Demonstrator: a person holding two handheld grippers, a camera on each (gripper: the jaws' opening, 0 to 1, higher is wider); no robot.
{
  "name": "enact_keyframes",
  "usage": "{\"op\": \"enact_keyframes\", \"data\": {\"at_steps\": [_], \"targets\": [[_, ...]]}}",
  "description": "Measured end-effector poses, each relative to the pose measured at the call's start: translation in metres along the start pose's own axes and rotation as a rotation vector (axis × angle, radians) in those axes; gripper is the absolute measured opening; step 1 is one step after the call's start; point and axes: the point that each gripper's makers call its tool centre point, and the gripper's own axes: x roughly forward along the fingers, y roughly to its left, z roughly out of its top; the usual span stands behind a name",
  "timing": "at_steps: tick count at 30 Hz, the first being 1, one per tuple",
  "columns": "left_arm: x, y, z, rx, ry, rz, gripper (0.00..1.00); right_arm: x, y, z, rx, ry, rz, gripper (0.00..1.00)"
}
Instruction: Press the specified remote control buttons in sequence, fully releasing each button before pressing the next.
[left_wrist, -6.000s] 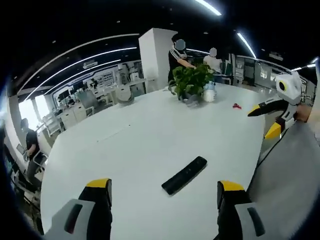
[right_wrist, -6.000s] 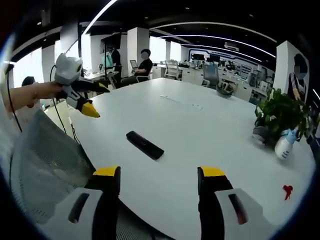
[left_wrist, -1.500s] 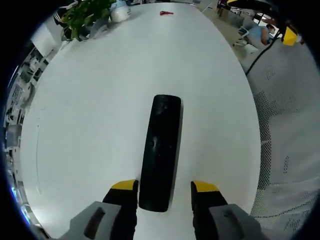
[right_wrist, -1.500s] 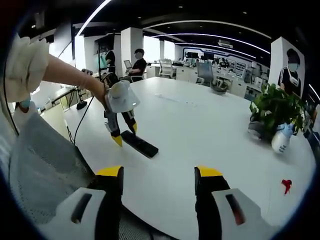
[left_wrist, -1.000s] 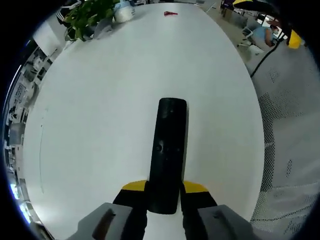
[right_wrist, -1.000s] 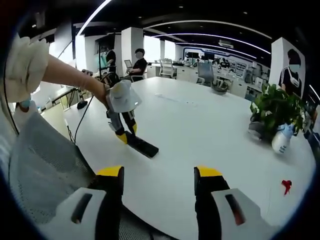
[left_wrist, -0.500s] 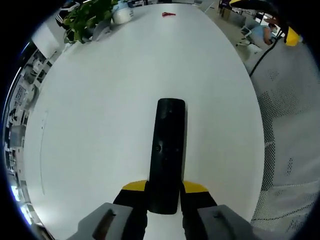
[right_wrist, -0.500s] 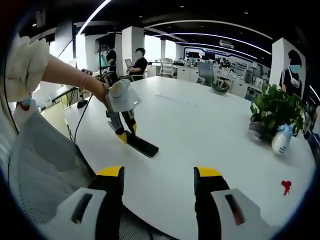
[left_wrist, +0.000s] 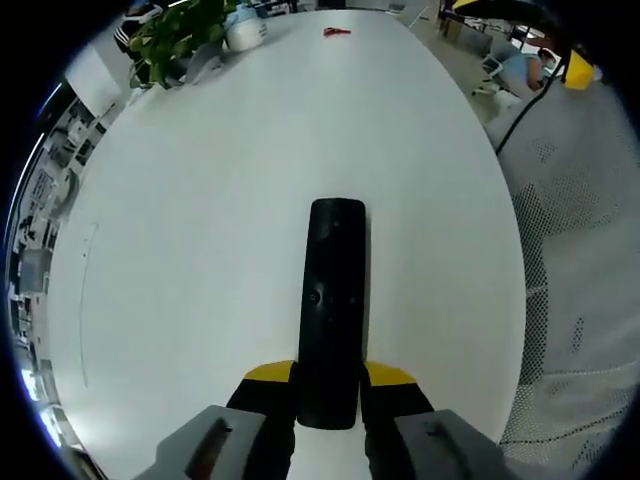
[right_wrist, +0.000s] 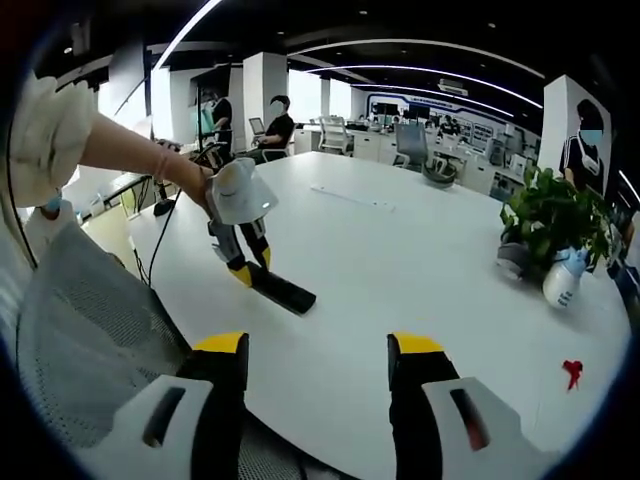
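Left gripper (left_wrist: 328, 378) clamped on near end of black remote control (left_wrist: 332, 300), flat on white table (left_wrist: 200, 200). Right gripper (right_wrist: 315, 355) held wide open, gripping nothing, well apart from remote. Potted plant (right_wrist: 555, 225) and red scrap (right_wrist: 573, 373) farther off

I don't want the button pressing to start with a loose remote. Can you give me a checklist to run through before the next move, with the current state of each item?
1. Left gripper shut on the remote, near end between its jaws: ok.
2. Remote lying flat on the white table: cannot tell; it looks low over the surface in the right gripper view.
3. Right gripper open and free to press: ok.
4. Right gripper near the buttons: not ok, it sits well back from the remote.
5. Button faces readable for choosing the first target: cannot tell, too dark.
6. Plant and small red item away from the remote: ok.
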Motion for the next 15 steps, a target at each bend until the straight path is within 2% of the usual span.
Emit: {"op": "enact_keyframes", "data": {"at_steps": [15], "targets": [[-0.0013, -0.0071, -0.0001, -0.004, -0.021, 0.001, 0.24, 0.0001, 0.0016, -0.0003, -0.001, 0.002, 0.007, 0.58]]}}
